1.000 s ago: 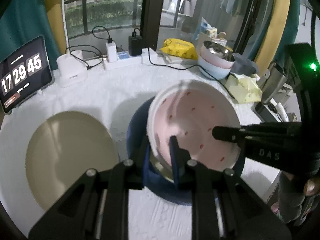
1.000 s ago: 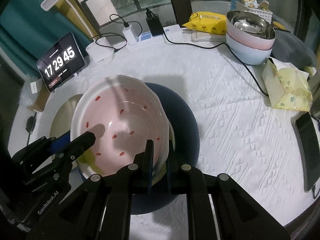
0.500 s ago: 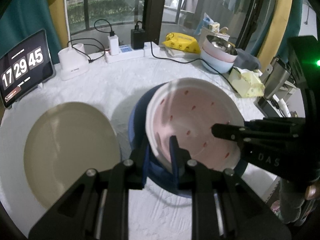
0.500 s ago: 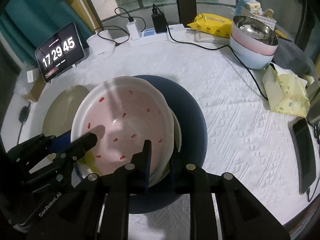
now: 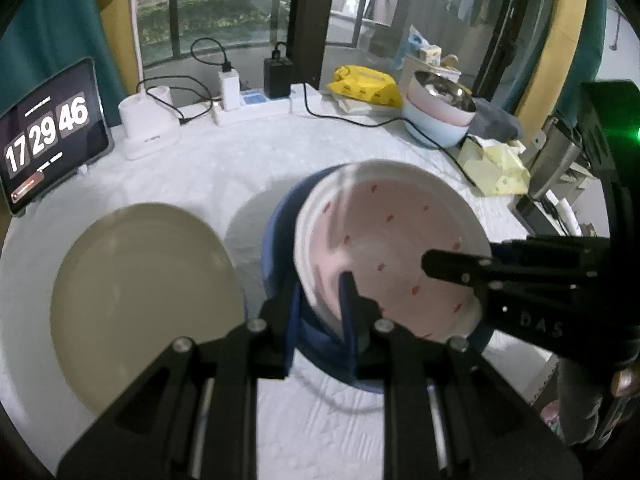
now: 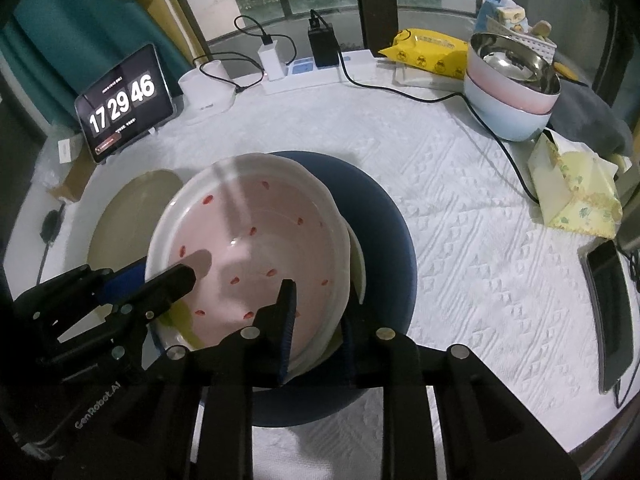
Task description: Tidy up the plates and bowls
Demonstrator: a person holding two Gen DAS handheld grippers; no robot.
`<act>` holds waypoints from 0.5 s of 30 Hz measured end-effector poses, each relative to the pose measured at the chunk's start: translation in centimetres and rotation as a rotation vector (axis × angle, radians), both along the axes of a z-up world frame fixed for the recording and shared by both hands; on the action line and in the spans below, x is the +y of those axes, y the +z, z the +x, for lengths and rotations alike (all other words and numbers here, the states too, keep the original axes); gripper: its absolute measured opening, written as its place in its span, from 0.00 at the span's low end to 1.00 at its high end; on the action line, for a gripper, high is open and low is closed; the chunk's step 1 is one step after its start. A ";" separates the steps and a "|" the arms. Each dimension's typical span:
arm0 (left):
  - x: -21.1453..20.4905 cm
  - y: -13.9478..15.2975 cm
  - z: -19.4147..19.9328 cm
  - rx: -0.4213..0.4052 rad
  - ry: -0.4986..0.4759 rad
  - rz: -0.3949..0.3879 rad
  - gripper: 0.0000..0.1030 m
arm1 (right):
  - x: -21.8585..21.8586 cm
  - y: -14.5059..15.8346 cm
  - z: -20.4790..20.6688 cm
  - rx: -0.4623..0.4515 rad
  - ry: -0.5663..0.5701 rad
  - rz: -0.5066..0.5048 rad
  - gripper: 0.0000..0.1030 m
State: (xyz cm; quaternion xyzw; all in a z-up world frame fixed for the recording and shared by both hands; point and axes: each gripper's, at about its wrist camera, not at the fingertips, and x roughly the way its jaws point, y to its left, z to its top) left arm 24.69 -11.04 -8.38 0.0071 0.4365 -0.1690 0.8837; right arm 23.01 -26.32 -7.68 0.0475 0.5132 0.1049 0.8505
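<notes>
Left fingers (image 5: pixel 320 312) clamp pink bowl (image 6: pixel 248 248) rim; right fingers (image 6: pixel 316 328) opening, straddling rim; beige plate (image 5: pixel 140 300) beside.

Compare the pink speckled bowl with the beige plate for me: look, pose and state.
The pink speckled bowl is deep, white-rimmed and dotted red; the beige plate is flat and plain. The bowl sits over the dark blue plate, its rim between the fingers of both tools; the beige plate lies alone on the white tablecloth, untouched. Both are round and empty.
</notes>
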 end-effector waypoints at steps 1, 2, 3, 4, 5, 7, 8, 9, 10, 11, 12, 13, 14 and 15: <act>0.1 0.1 0.0 -0.004 0.001 -0.001 0.19 | 0.0 0.1 -0.1 -0.005 0.005 -0.001 0.27; 0.1 0.2 0.0 -0.005 0.002 -0.001 0.19 | 0.1 0.1 -0.2 -0.009 0.012 -0.001 0.29; 0.2 0.3 0.0 -0.006 0.003 0.001 0.19 | 0.2 0.2 -0.2 -0.012 0.018 -0.002 0.33; 0.1 0.3 0.0 -0.010 0.004 0.005 0.19 | 0.3 0.2 -0.3 -0.015 0.026 -0.005 0.36; 0.1 0.4 0.0 -0.010 0.005 0.007 0.19 | 0.5 0.2 -0.4 -0.019 0.032 -0.011 0.36; 0.1 0.4 0.0 -0.011 0.007 0.007 0.19 | 0.8 0.3 -0.5 -0.028 0.043 -0.030 0.39; 0.2 0.4 0.0 -0.011 0.007 0.007 0.19 | 0.9 0.3 -0.6 -0.031 0.046 -0.035 0.40; 0.2 0.4 0.0 -0.010 0.008 0.007 0.19 | 1.2 0.4 -0.8 -0.040 0.052 -0.047 0.42; 0.1 0.4 0.0 -0.009 0.007 0.005 0.19 | 1.4 0.6 -1.0 -0.049 0.059 -0.063 0.45; 0.1 0.3 0.0 -0.010 0.002 0.003 0.19 | 1.6 0.6 -1.1 -0.055 0.062 -0.080 0.48; 0.1 0.3 -0.1 -0.012 0.001 0.004 0.19 | 1.9 0.7 -1.3 -0.066 0.060 -0.120 0.58; 0.1 0.4 -0.2 -0.014 -0.001 0.003 0.19 | 2.0 0.8 -1.3 -0.077 0.064 -0.138 0.59; 0.0 0.4 -0.2 -0.015 -0.003 0.001 0.19 | 2.2 1.0 -1.5 -0.088 0.079 -0.142 0.59; 0.0 0.6 -0.2 -0.019 -0.001 0.000 0.19 | 2.2 1.1 -1.5 -0.090 0.085 -0.142 0.59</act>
